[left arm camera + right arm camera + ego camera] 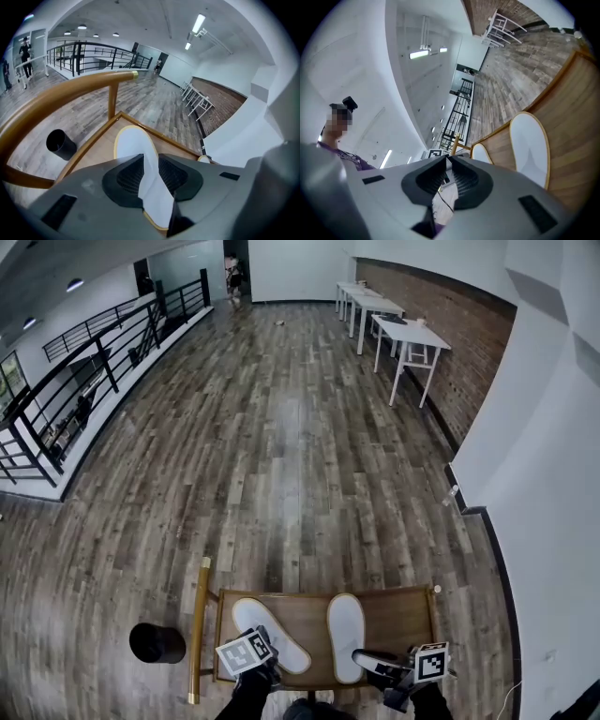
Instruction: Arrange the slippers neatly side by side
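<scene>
Two white slippers with tan edges lie on a wooden chair seat (398,615). The left slipper (281,638) lies slanted, toe toward the far left; the right slipper (346,634) lies straight. My left gripper (264,636) points down over the left slipper's heel end. In the left gripper view its jaws (150,159) stand apart with the white slipper (133,145) showing in the gap. My right gripper (361,658) hovers level beside the right slipper's heel, pointing left. Its jaws (448,161) are slightly apart and hold nothing. Both slippers (529,150) (480,153) lie to its side.
A curved golden-brown chair rail (199,629) (70,93) borders the seat's left side. A black cylindrical bin (157,642) (60,143) stands on the plank floor left of it. White tables (403,334) line the brick wall; a black railing (94,362) runs at the far left.
</scene>
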The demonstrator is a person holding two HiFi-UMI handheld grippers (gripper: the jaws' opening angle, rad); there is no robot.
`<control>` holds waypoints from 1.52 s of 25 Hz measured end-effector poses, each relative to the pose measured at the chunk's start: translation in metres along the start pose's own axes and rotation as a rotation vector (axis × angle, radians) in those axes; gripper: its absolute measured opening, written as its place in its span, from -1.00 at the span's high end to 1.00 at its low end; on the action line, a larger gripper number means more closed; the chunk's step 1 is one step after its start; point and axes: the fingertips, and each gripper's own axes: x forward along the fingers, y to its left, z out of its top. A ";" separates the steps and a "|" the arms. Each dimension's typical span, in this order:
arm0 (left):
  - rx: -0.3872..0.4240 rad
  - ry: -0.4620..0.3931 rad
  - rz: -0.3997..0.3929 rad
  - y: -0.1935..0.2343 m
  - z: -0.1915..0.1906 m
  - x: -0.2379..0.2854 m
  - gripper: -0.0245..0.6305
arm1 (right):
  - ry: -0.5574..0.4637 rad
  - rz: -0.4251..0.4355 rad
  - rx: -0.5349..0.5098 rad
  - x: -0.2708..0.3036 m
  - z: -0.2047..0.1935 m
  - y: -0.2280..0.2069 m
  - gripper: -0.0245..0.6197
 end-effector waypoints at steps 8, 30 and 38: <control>0.026 0.150 0.124 0.008 -0.005 0.028 0.61 | -0.082 -0.002 0.005 -0.013 0.004 0.000 0.93; -0.006 0.381 0.190 0.024 -0.024 0.056 0.89 | -0.085 -0.064 0.054 -0.019 -0.007 -0.010 0.93; 0.112 0.401 0.085 0.007 -0.025 0.042 0.90 | -0.080 -0.056 0.058 -0.013 -0.006 -0.011 0.93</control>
